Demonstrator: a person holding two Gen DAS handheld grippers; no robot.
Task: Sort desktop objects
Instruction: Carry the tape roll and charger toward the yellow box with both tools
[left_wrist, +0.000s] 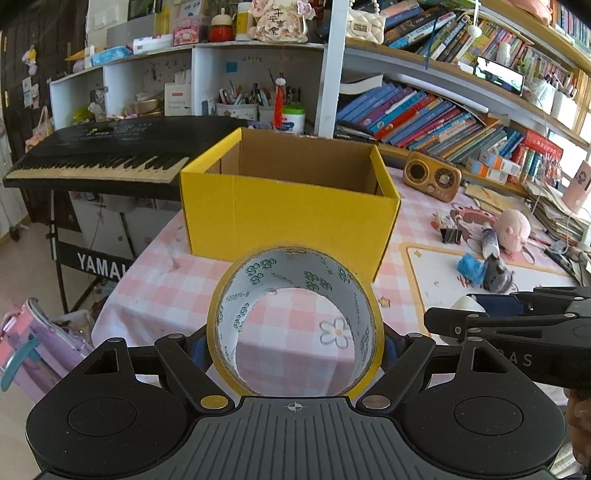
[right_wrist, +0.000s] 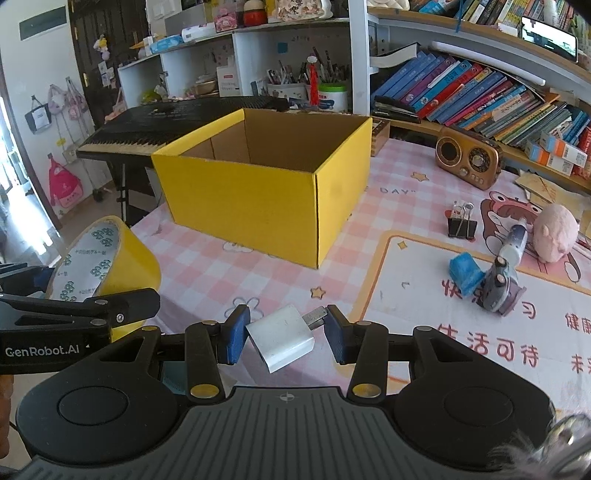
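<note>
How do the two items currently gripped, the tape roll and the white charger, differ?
The tape roll is a yellow open ring; the white charger is a solid block with a metal plug.
The roll fills the left gripper with its jaws spread wide; the charger sits tilted in the right gripper with jaws much narrower.
Both are held above the table, short of the yellow box.

Both wrist cameras look forward, angled down — sharing (close ahead) the yellow box (left_wrist: 288, 206).
</note>
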